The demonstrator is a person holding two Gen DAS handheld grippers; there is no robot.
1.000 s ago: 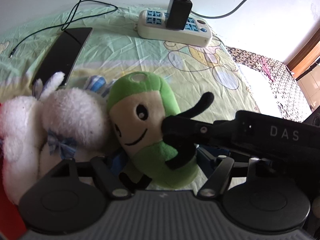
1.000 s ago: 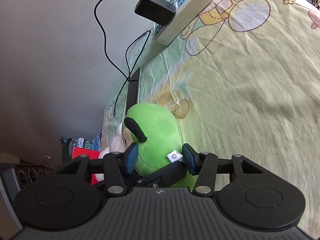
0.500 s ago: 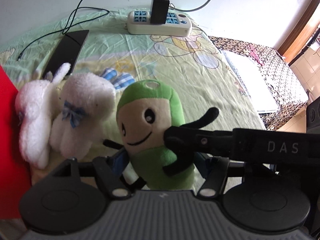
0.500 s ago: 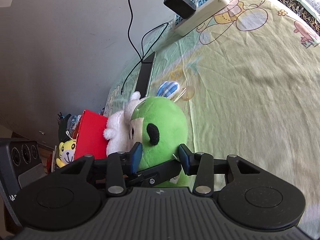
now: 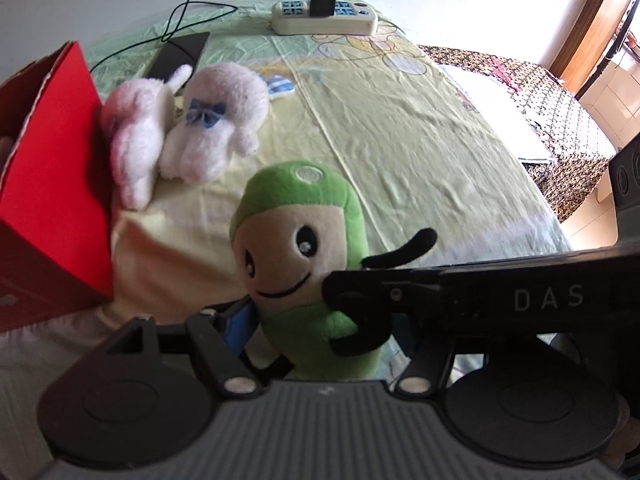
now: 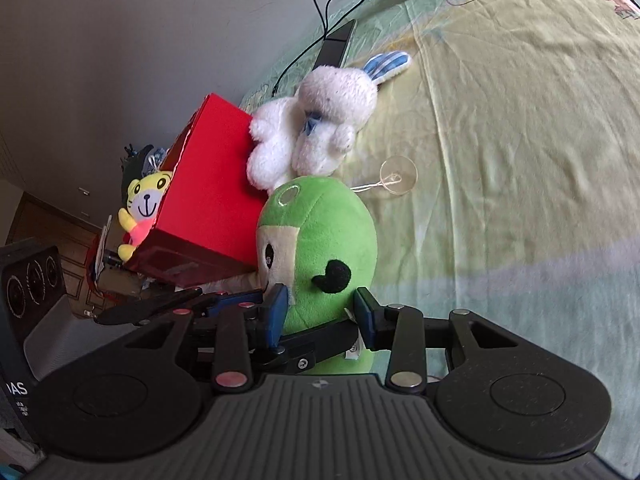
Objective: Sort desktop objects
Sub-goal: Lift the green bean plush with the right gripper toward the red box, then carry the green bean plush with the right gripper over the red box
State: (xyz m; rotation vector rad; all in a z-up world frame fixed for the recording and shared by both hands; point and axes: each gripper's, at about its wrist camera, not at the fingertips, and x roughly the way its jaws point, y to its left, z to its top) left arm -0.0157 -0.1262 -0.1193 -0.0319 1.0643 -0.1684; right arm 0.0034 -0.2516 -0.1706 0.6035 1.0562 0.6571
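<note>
Both grippers pinching the green plush (image 5: 304, 264) at once, holding it upright above the sheet (image 5: 420, 152). Left gripper (image 5: 320, 328) pressing in on its lower body, blue pad (image 5: 240, 326) showing on one side, the other finger hidden behind the plush. Right gripper (image 6: 320, 312) squeezing the same toy low down, blue pads (image 6: 276, 312) on either flank. Reaching across in front, the right tool's black finger marked DAS (image 5: 480, 296). Lying behind on the sheet, a white bunny (image 5: 188, 128), touching a red box (image 6: 212, 196). Peeking from beyond the box, a yellow tiger (image 6: 146, 204). Resting far back near the wall, a power strip (image 5: 324, 20) and phone (image 5: 180, 52). Sitting just beside the plush's top, a clear suction cup (image 6: 398, 176).
</note>
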